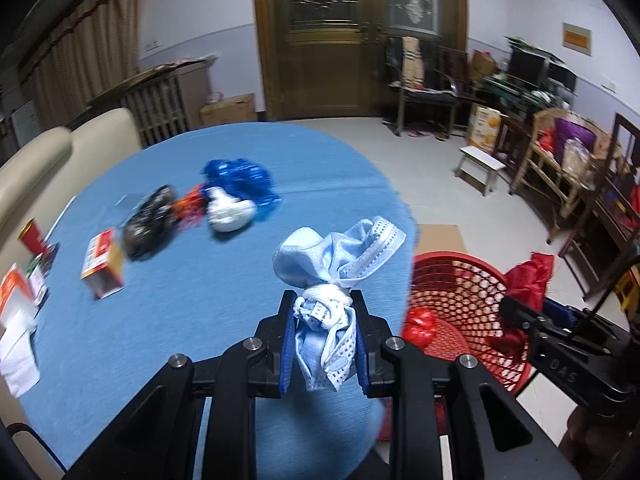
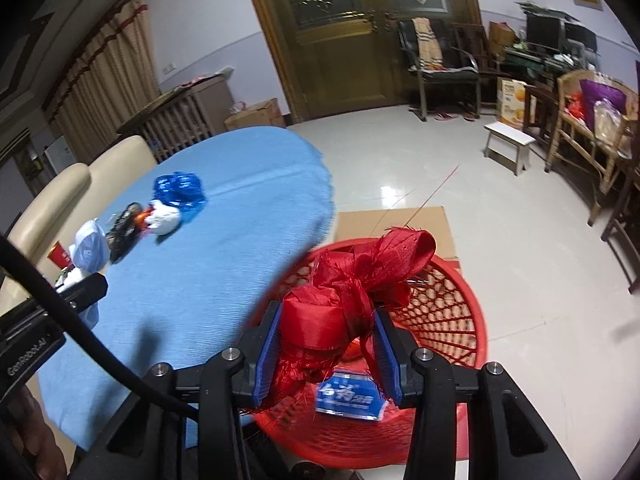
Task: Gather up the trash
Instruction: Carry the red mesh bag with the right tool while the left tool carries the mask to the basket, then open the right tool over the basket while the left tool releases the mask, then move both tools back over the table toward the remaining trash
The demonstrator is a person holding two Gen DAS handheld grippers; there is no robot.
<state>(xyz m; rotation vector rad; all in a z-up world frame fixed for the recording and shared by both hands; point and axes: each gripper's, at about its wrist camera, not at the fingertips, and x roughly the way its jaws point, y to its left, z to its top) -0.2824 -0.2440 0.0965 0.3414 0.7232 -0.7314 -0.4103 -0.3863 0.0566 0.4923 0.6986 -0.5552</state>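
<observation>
My left gripper (image 1: 323,320) is shut on a knotted light-blue face mask (image 1: 336,256) and holds it above the right edge of the blue table (image 1: 200,320). My right gripper (image 2: 326,340) is shut on a bundle of red ribbon (image 2: 360,276) and holds it over the red plastic basket (image 2: 452,312) on the floor. A blue-white packet (image 2: 348,396) lies inside the basket. The basket also shows in the left wrist view (image 1: 460,292), with a red scrap (image 1: 418,326) in it. On the table lie a blue wrapper (image 1: 240,176), a white wad (image 1: 230,212), a black bag (image 1: 150,220) and a small carton (image 1: 104,264).
A red cup (image 1: 34,236), packets and white paper (image 1: 18,344) sit at the table's left edge. A cream sofa (image 1: 60,152) stands behind the table. Cardboard (image 2: 400,224) lies under the basket. A small stool (image 2: 510,146), chairs and cluttered furniture line the right side.
</observation>
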